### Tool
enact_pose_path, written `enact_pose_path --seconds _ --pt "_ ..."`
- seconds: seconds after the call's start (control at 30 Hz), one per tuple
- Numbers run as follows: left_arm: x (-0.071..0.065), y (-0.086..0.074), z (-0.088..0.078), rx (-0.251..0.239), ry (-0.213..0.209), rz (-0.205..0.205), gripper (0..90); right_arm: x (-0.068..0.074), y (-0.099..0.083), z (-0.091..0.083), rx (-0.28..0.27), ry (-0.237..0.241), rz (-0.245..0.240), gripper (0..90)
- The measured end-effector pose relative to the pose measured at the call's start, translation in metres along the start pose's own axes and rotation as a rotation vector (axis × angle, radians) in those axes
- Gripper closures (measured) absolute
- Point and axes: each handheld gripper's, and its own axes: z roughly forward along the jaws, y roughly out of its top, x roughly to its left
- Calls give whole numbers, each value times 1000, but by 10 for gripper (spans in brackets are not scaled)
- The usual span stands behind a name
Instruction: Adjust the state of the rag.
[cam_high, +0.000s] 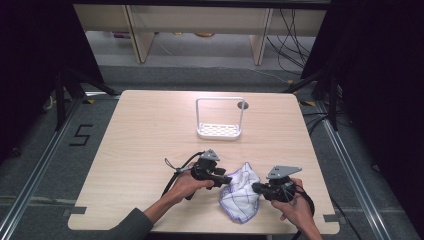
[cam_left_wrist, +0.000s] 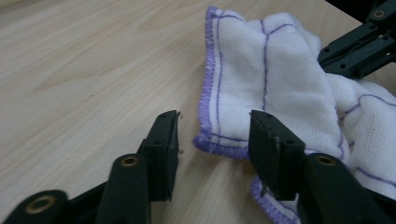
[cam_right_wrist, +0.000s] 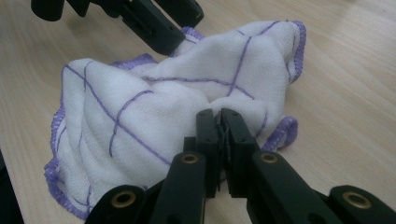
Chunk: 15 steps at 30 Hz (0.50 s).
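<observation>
1. Cloth: white, purple stitched grid and hem, crumpled in a loose heap near the table's near edge, right of centre.
2. Handling, judged: light, soft, limp; will sag and drape when lifted. Woven texture should give the fingers good purchase. Best hold is the hemmed border or a corner.
3. Right gripper: fingers pressed together, pinching a fold of the cloth's right side.
4. Left gripper: fingers spread, straddling a hemmed corner on the cloth's left side; not gripping.
5. Table: pale wood grain, flat, smooth. A white wire rack stands towards the far edge, well apart from the cloth.
6. Room: dark curtains both sides, grey floor, cables at far right.
</observation>
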Motion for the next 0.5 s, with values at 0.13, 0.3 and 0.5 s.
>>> enact_pose_path --seconds 0.13,0.3,0.5 --pt "-2 -2 7 -6 -14 21 804 -1 0 0 -6 -2 -5 862" --pt "-2 1 -5 -59 21 68 881 2 1 -1 -27 -1 29 815" --pt "6 5 -45 -104 57 97 883 -3 11 -17 -174 -64 87 620"
